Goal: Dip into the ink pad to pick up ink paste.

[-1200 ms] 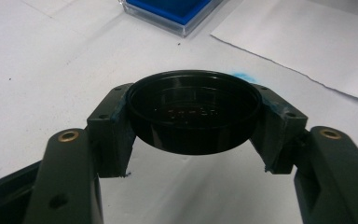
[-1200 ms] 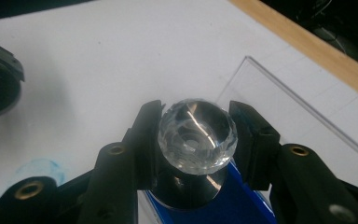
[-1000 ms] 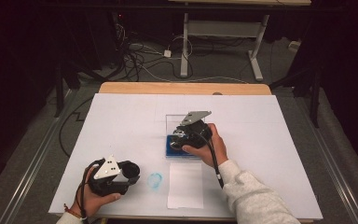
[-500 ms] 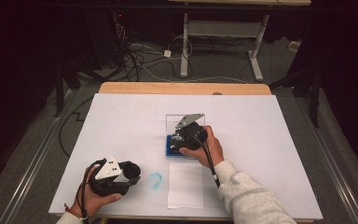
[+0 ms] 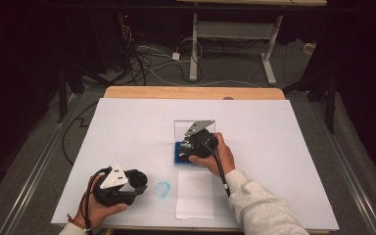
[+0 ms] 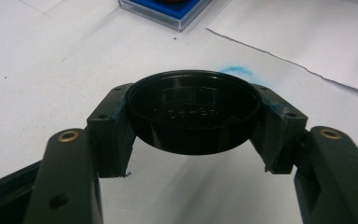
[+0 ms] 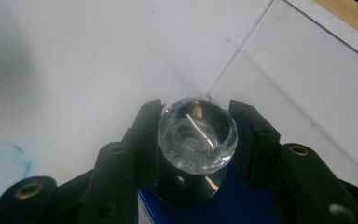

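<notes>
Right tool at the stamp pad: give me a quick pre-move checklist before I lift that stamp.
1. Right tool jaws flank the clear faceted knob of the stamp: ok.
2. Jaws actually clamped on the knob: cannot tell.
3. Stamp base over the blue pad: ok.
4. Clear lid stands open behind the pad: ok.
5. Left tool holds the black cap, apart from the pad: ok.
6. White paper lies flat near the pad: ok.
</notes>
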